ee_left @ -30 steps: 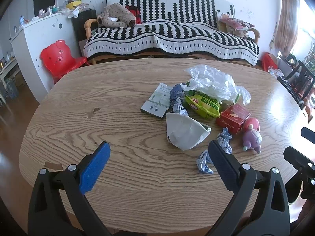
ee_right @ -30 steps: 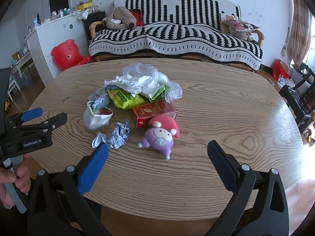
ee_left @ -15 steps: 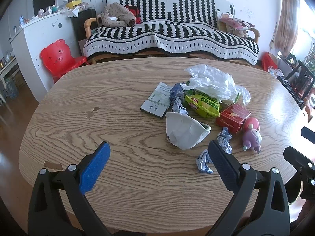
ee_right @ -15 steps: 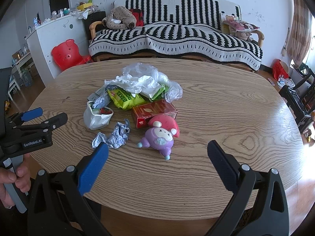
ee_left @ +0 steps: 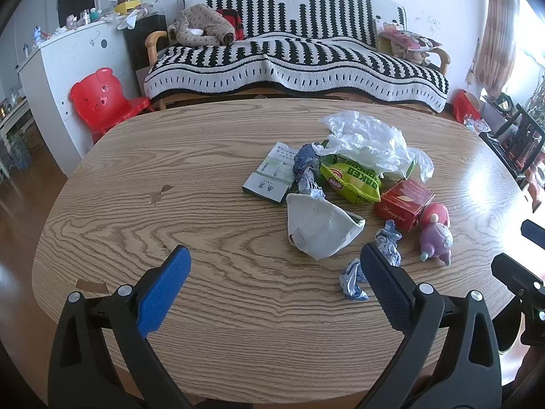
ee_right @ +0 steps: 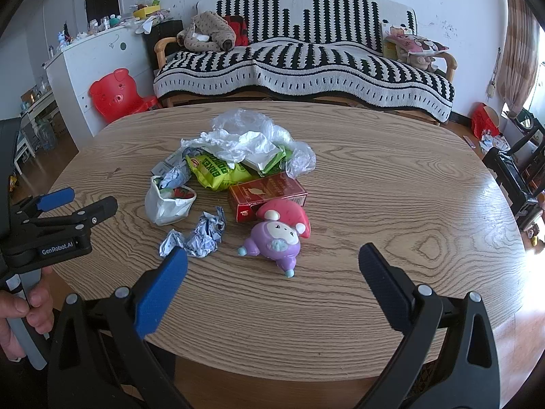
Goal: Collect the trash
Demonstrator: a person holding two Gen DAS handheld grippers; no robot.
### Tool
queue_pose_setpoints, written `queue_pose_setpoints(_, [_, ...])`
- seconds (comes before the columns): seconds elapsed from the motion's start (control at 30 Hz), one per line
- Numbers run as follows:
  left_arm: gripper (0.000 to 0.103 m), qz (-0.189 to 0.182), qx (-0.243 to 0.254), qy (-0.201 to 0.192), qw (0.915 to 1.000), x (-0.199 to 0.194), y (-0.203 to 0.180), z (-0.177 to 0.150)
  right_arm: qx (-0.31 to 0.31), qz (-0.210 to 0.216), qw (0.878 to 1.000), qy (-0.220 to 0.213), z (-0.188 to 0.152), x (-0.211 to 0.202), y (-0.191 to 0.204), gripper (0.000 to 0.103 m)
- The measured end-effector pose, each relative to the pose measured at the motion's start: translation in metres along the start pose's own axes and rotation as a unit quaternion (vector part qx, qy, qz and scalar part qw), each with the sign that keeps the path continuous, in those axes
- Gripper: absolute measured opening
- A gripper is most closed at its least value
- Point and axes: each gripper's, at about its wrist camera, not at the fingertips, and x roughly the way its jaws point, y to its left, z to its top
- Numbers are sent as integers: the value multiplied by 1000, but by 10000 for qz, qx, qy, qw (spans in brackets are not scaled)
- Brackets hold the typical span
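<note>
A pile of trash lies on the oval wooden table (ee_left: 143,211): a clear plastic bag (ee_left: 368,139), a green snack packet (ee_left: 354,182), a red box (ee_left: 403,201), a white bag (ee_left: 320,226), crumpled foil (ee_left: 354,277) and a small white-green box (ee_left: 272,179). A purple toy with a red cap (ee_right: 277,235) lies beside the red box (ee_right: 265,194). My left gripper (ee_left: 272,286) is open and empty above the near table edge, left of the pile. My right gripper (ee_right: 272,283) is open and empty, just short of the toy and foil (ee_right: 197,237).
A striped sofa (ee_left: 293,58) stands behind the table, with a red child's chair (ee_left: 102,99) and white cabinet (ee_left: 58,68) at the left. Dark chairs (ee_right: 517,170) stand at the right. The left gripper shows at the left in the right wrist view (ee_right: 51,218).
</note>
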Motion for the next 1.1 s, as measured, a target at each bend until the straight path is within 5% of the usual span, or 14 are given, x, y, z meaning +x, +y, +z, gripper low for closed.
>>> queue_pose_setpoints(0.37, [97,3,-14,193,9998,9,0,-4,15,-48,10000,46,0,3,-3,97])
queue_pose_setpoints(0.77, [97,89,807,764,9938,75,-36,5,89,-134,9982,579,-3,72,-25,97])
queue_pose_setpoints(0.97, [96,2,782,831,9935,95,-43,10,146,28,9979,626,4,105,-30,97])
queue_pose_setpoints(1.07, [84,-57,757,780,9941,99,-43,15,198,192,9977,613,6,116,-30,92])
queue_pose_setpoints(1.1, [72,-76,757,799,9939,100,-43,15,194,264,9974,641,7,120,-29,87])
